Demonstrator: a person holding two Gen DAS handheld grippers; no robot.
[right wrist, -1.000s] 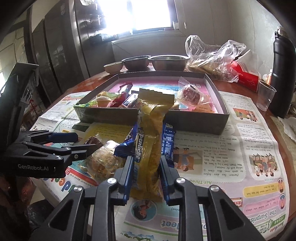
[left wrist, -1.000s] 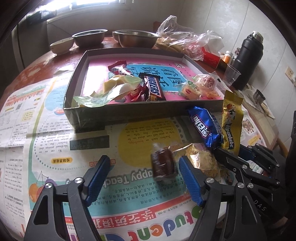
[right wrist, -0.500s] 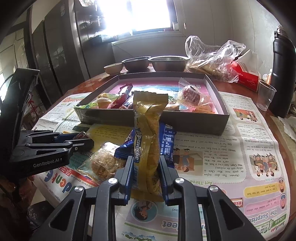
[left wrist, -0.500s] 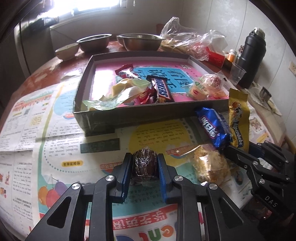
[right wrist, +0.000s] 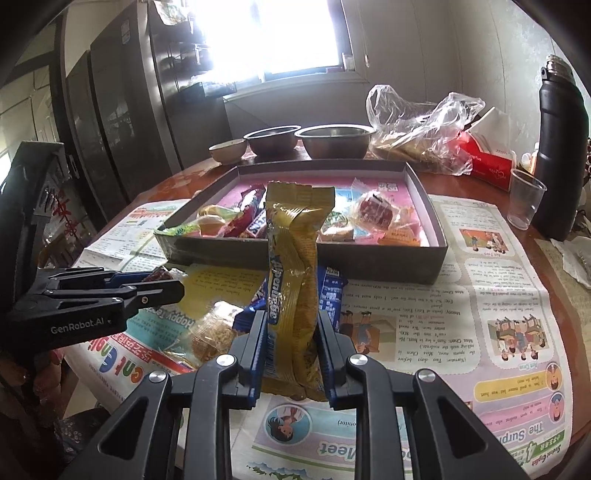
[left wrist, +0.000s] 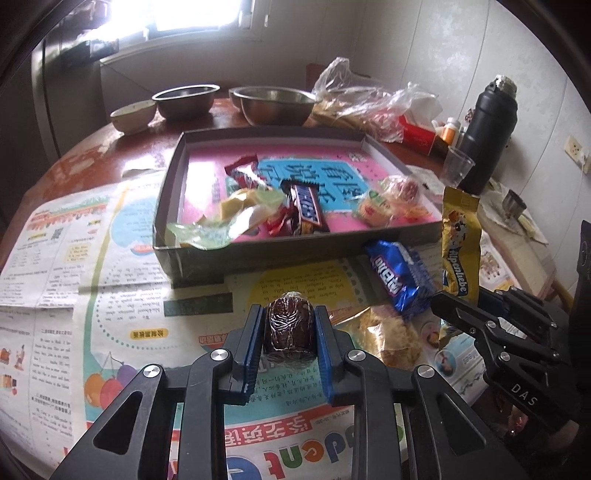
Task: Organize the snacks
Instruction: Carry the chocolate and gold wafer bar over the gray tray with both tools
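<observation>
left gripper (left wrist: 290, 334) clamps a brown wrapped chocolate (left wrist: 289, 325); right gripper (right wrist: 291, 339) pinches an upright yellow snack packet (right wrist: 295, 280). one shallow grey snack box (left wrist: 295, 247) just beyond, two steel bowls (left wrist: 275, 103) far.

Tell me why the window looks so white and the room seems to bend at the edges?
Right wrist view: the window is blown out by daylight, so detail there is lost, while the cabinets beside it stay dark. Left wrist view: same glare at the window, with shine on the wooden table. Both views: fisheye lenses curve straight lines and darken the corners.
</observation>
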